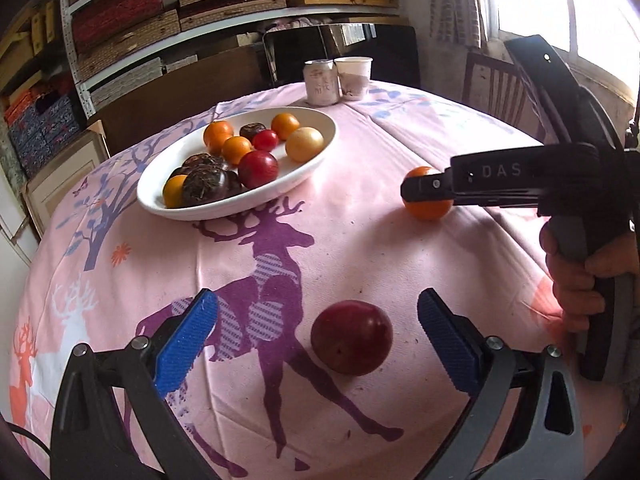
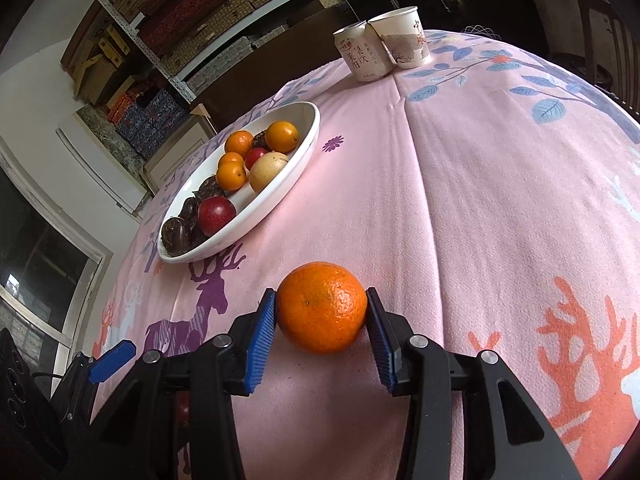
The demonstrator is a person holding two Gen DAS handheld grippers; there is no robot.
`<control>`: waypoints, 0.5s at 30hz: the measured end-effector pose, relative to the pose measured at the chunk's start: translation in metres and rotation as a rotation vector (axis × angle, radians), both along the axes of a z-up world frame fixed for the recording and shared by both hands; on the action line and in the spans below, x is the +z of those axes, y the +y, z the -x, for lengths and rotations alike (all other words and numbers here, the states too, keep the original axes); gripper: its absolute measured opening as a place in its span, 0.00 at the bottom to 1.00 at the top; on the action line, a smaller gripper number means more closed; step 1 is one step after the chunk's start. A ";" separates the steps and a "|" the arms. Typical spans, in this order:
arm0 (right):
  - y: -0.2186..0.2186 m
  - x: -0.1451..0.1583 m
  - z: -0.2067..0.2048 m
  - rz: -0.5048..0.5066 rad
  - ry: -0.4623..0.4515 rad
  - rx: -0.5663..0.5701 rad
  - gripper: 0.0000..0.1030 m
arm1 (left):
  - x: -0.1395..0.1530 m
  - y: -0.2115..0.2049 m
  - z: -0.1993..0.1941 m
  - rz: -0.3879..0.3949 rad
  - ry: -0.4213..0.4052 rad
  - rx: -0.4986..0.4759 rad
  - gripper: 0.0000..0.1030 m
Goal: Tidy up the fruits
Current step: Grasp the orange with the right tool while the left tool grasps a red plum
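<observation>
A dark red plum (image 1: 352, 338) lies on the pink deer-print tablecloth (image 1: 360, 240). It sits between the blue pads of my left gripper (image 1: 318, 304), which is open wide and touches it on neither side. In the right wrist view my right gripper (image 2: 321, 298) is shut on an orange (image 2: 322, 306), both pads pressed against it while it rests on the cloth. The left wrist view shows that orange (image 1: 428, 210) side-on at the right. A white oval dish (image 1: 240, 209) at the left holds several oranges, red plums and dark fruits.
A drink can (image 1: 321, 82) and a paper cup (image 1: 355, 76) stand at the table's far edge. Dark chairs and stacked shelves lie behind. A hand (image 1: 580, 280) holds the right gripper's handle at the right. One blue finger (image 2: 112, 360) of the left gripper shows low left.
</observation>
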State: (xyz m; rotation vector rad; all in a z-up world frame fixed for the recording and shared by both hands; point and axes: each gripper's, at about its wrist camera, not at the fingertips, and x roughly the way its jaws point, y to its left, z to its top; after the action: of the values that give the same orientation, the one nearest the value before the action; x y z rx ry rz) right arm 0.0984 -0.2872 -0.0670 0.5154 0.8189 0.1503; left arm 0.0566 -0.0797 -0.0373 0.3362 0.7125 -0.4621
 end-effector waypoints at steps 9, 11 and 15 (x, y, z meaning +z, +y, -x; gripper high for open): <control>0.003 0.000 0.001 0.013 -0.001 0.002 0.44 | -0.010 0.002 -0.005 0.077 0.144 -0.053 0.42; 0.002 0.000 0.001 0.013 -0.002 0.002 0.44 | -0.012 0.000 -0.001 0.071 0.165 -0.060 0.40; 0.003 0.000 0.001 0.016 -0.003 0.002 0.44 | -0.012 0.007 0.003 0.099 0.192 -0.034 0.40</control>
State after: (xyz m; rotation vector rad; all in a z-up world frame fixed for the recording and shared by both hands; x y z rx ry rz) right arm 0.0975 -0.2847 -0.0666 0.4991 0.8176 0.1464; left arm 0.0540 -0.0729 -0.0494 0.2126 0.8683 -0.5655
